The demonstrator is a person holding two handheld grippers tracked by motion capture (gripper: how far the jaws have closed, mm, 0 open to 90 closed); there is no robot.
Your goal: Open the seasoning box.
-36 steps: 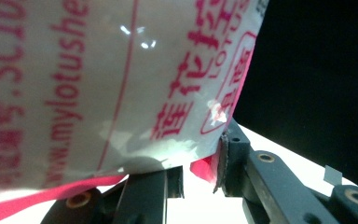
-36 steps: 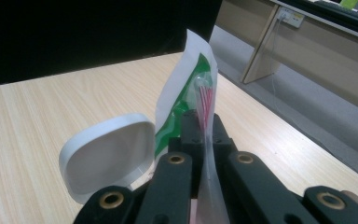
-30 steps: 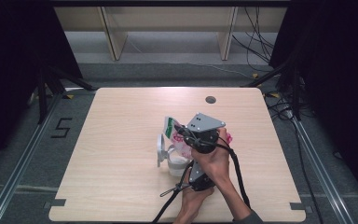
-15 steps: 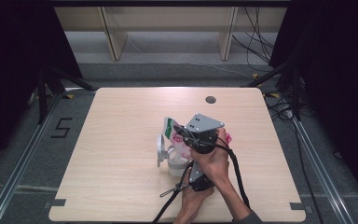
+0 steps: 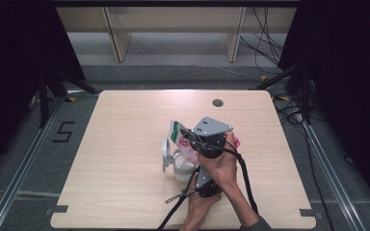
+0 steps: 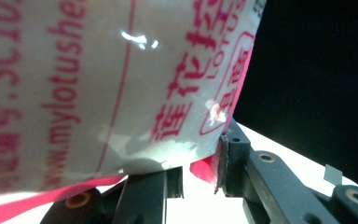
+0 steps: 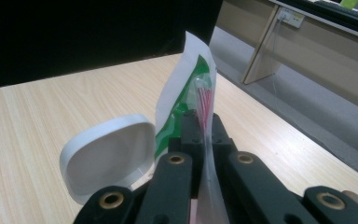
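The plastic packet [image 6: 121, 84] seen close up in the left gripper view carries red print on a pale ground. Running sideways along it is a web address that reads "mylotushe…", cut off by the top edge of the frame. Farther left stand the letters "SC10", probably part of a licence code, though the rest is cropped and blurred. Near the packet's right edge are three large red Chinese characters, and beside them small Latin capitals that seem to spell "LOTUS". In the high view, a black figure "5" [image 5: 63, 131] is marked on the grey floor left of the counter [image 5: 125, 192].
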